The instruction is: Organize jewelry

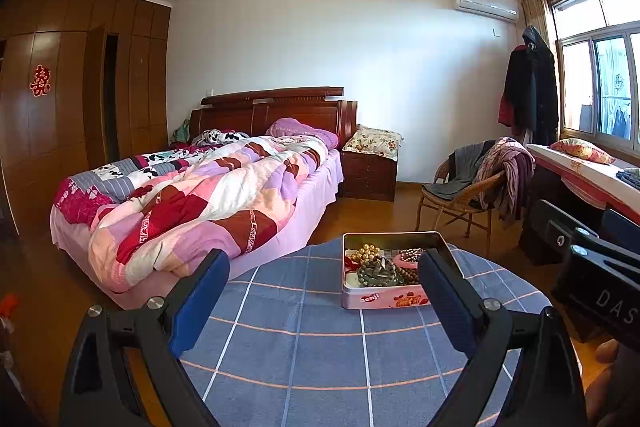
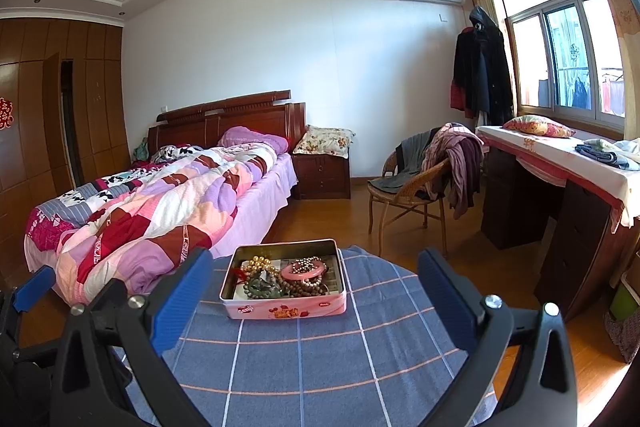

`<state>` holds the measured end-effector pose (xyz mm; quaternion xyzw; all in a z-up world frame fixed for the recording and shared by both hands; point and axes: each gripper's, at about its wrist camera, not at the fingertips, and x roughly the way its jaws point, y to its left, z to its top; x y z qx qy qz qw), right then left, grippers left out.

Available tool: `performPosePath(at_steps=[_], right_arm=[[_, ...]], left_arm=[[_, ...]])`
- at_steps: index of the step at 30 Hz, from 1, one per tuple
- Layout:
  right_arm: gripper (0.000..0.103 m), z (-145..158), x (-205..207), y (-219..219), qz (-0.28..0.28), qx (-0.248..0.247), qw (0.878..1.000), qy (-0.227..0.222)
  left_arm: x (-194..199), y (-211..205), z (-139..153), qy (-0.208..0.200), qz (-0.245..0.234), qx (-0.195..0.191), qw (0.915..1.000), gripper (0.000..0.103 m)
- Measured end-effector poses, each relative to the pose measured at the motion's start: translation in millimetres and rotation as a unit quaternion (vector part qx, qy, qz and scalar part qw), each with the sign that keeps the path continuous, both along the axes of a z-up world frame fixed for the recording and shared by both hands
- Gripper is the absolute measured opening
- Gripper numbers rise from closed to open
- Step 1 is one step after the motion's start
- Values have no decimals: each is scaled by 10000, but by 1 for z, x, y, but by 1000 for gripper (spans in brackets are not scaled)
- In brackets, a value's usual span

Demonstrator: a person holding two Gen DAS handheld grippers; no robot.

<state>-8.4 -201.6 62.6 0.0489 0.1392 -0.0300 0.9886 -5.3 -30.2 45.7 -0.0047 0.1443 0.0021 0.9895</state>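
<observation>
Here, on a round table draped in blue checked cloth: an open pink tin heaped with jewelry, gold beads, a pink bangle, green beads and brown wooden beads tangled inside. Left hand-held gripper spread wide and holding nothing, raised short of the tin's near side, its right finger overlapping the tin's corner in the left wrist view. Right hand-held gripper likewise wide apart and empty, the tin framed between its fingers; behind, a bed with a patchwork quilt.
</observation>
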Motion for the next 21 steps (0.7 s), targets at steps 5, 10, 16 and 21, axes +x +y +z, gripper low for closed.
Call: performPosePath(at_steps=[5, 10, 16, 21], right_arm=[[103, 0, 0, 0, -2, -6, 10000, -3], [103, 0, 0, 0, 5, -1, 10000, 0], [103, 0, 0, -1, -11, 6, 10000, 2], [103, 0, 0, -1, -6, 0, 10000, 4]], left_arm=[[0, 0, 0, -5, 3, 5, 10000, 95], [1, 0, 0, -6, 11, 20, 10000, 95], [0, -2, 0, -54, 92, 83, 9999, 95], [1, -4, -3, -50, 148, 102, 9998, 95]])
